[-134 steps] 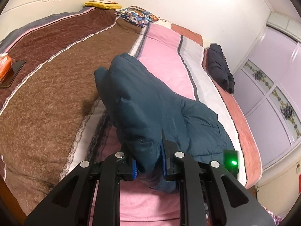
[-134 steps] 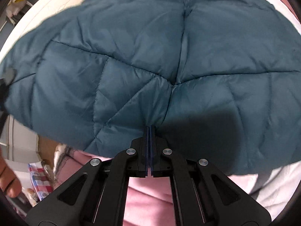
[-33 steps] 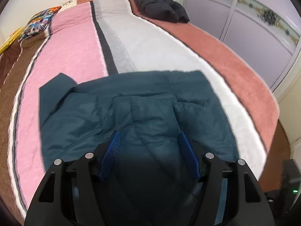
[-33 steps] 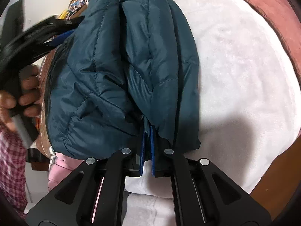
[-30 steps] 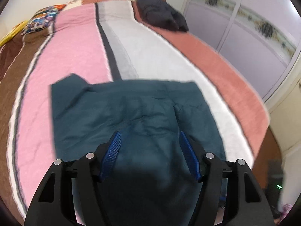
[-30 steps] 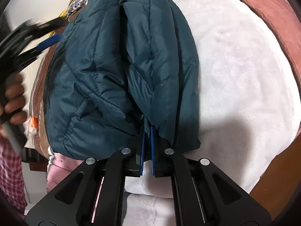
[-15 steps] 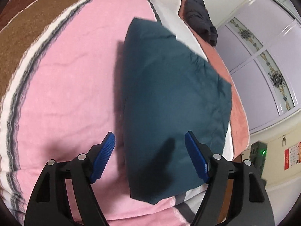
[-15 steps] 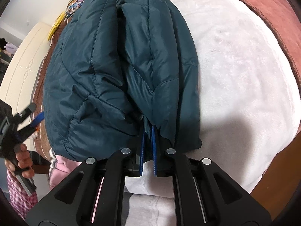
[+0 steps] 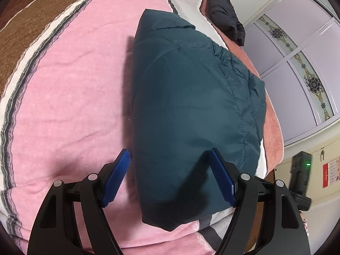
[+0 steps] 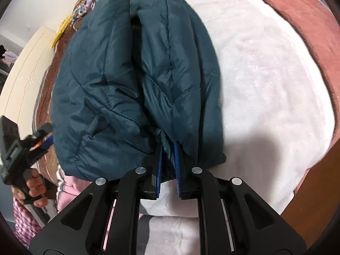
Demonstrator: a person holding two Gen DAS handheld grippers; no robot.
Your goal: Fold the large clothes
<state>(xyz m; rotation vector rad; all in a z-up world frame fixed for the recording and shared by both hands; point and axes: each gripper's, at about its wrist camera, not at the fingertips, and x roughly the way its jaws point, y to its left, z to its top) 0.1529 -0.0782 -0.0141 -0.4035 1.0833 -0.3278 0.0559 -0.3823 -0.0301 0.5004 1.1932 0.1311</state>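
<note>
Jacket (image 9: 191, 106) folded on bed (image 9: 63, 85), long axis near-to-far | right gripper (image 10: 169, 165) jaws opening, near hem between them | left gripper (image 9: 170, 178) jaws released, astride near-left edge

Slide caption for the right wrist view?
Right gripper jaws opening around folded teal puffer jacket's edge on the bed.

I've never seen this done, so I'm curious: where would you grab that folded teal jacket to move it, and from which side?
Probably the thick folded edge nearest the left gripper, coming in from the near end of the bed. The jacket lies flat as a puffy stack, and there the layers bunch together, so open fingers could likely straddle them all.
</note>
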